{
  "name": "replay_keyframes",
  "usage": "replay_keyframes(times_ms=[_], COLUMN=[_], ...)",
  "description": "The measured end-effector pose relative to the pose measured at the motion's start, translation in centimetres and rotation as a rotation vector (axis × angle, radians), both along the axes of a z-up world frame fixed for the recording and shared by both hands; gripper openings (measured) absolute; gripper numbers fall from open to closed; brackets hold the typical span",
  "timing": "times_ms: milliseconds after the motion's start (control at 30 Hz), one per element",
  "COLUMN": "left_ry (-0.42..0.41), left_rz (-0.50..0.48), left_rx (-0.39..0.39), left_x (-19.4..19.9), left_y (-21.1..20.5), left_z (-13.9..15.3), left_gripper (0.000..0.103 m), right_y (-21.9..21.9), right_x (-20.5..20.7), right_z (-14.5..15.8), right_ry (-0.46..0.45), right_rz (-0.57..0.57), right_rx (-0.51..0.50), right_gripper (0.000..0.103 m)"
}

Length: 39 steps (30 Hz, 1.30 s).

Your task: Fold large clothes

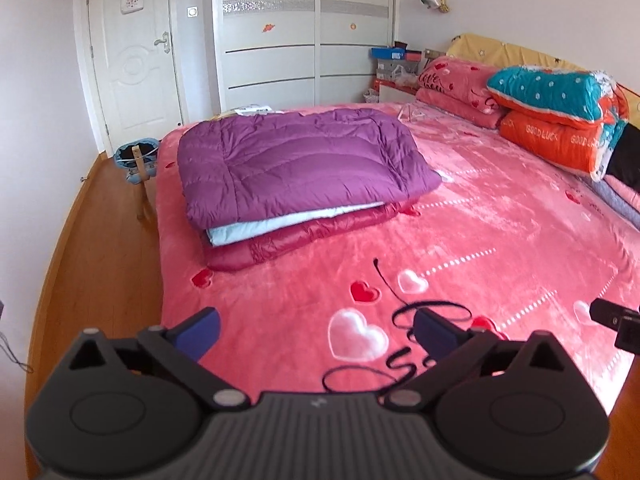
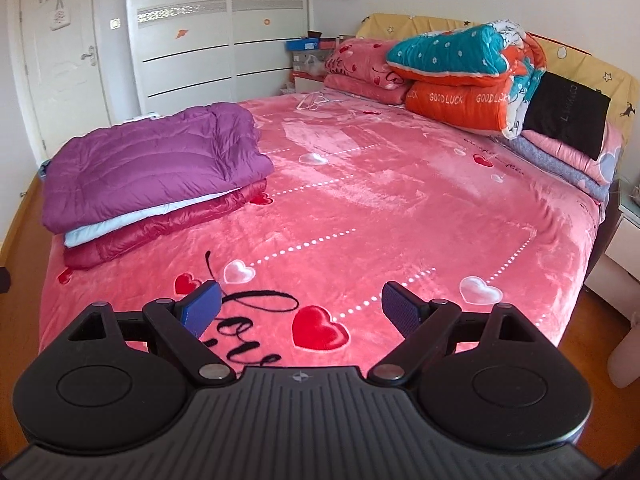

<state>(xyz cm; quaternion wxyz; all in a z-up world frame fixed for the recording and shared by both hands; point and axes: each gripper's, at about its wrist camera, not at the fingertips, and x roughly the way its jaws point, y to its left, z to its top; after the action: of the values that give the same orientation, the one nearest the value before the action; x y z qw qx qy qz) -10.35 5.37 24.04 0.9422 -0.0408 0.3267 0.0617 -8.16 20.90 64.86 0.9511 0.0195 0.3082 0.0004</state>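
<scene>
1. Clothes (image 1: 296, 160) – three large folded pieces, stacked on the far left part of the bed (image 1: 500, 240), well apart from both grippers.
2. Left gripper (image 1: 316, 334): jaws spread wide, nothing between the blue pads, only pink bedcover beneath.
3. Right gripper (image 2: 302, 306): jaws likewise released and empty, hanging over the near edge of the bed above a red heart.
4. Stack, top to bottom: purple quilted coat (image 2: 148, 160), pale blue layer (image 2: 132, 222), dark red padded garment (image 2: 160, 228) – edges roughly lined up, dark red one jutting out a little at the front.
5. Judged progress: folding seemingly finished for these three; no unfolded garment visible on the open bedcover, so little or nothing left unless more clothes lie out of view.
6. Farther out, by the headboard: pile of folded quilts (image 2: 460, 76), teal over orange, beside a pink blanket roll (image 2: 360, 68).
7. Containers: stacked boxes (image 1: 394, 64) beside the wardrobe (image 1: 304, 32), contents not discernible; blue basket (image 1: 136, 156) on the floor past the bed corner, contents unclear.
</scene>
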Motion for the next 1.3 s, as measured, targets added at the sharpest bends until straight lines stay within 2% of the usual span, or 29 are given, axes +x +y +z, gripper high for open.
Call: replay_keyframes(times_ms=[200,400,633,833,933,1067,1300], left_ry=[0.028,0.008,0.012,0.011,0.01,0.013,0.017], left_rz=[-0.006,-0.017,-0.015,-0.072,-0.084,-0.072,-0.073], left_rx=[0.015,0.021,0.026,-0.027,-0.027,-0.054,-0.046], left_x=[-1.5,-2.2,-2.7,-2.1,-2.2,-1.5,-0.9], left_y=[-1.4,-2.3,-2.2,-0.1,1.3,3.3,4.3], left_z=[0.9,1.4,1.7,-0.3,-0.8,-1.1,-1.6], left_gripper=[0.102,0.102,0.102,0.102,0.102,0.102,0.102], right_y=[-0.1,0.4,1.2,2.9,4.4,6.6,8.1], right_x=[-1.2,-1.4,-1.5,-2.0,-1.9,-2.3,-2.2], right_z=[1.2,1.9,2.7,1.9,1.2,0.5,-0.1], right_ry=[0.002,-0.029,-0.025,-0.05,-0.019,-0.027,-0.019], right_rz=[0.03,0.041,0.036,-0.03,-0.052,-0.056,-0.051], right_rx=[0.014,0.022,0.038,0.013,0.013,-0.022,-0.017], right_gripper=[0.103,0.103,0.103,0.103,0.103,0.103,0.103])
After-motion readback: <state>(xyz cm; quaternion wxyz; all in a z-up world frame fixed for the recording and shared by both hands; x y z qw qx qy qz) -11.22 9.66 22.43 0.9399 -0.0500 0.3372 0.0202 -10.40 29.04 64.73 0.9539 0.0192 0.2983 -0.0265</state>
